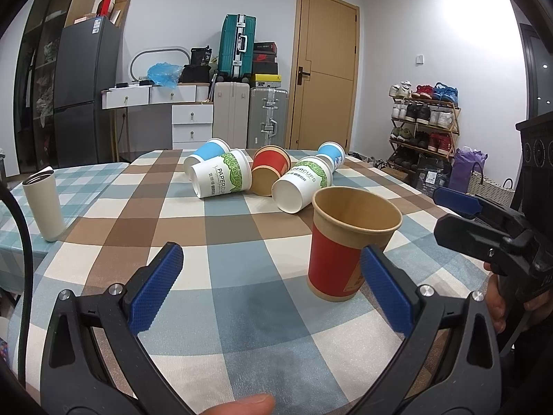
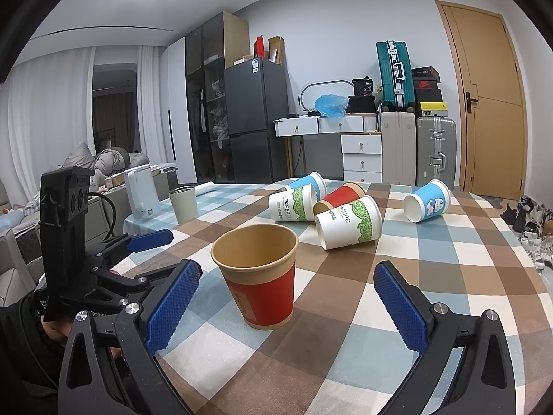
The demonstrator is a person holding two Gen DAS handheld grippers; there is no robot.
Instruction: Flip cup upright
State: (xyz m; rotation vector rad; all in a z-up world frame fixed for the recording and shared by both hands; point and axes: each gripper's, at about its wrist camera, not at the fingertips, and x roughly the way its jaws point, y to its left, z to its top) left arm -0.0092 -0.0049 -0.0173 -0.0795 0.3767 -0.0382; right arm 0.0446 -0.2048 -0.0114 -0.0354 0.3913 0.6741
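Note:
A red and brown paper cup (image 1: 349, 245) stands upright on the checked tablecloth (image 1: 242, 228); it also shows in the right wrist view (image 2: 261, 276). My left gripper (image 1: 273, 276) is open, and the cup stands just beyond its right finger. My right gripper (image 2: 288, 297) is open with the cup between and slightly ahead of its fingers, untouched. Behind lie several paper cups on their sides: a white and green one (image 1: 223, 178), another white and green one (image 1: 304, 186), a red one (image 1: 269, 173) and blue ones (image 1: 207, 154).
A cream tumbler (image 1: 43, 204) stands upright at the table's left. A white kettle (image 2: 140, 193) sits beyond it. The right gripper (image 1: 497, 228) shows at the right of the left wrist view; the left gripper (image 2: 114, 252) shows at the left of the right wrist view.

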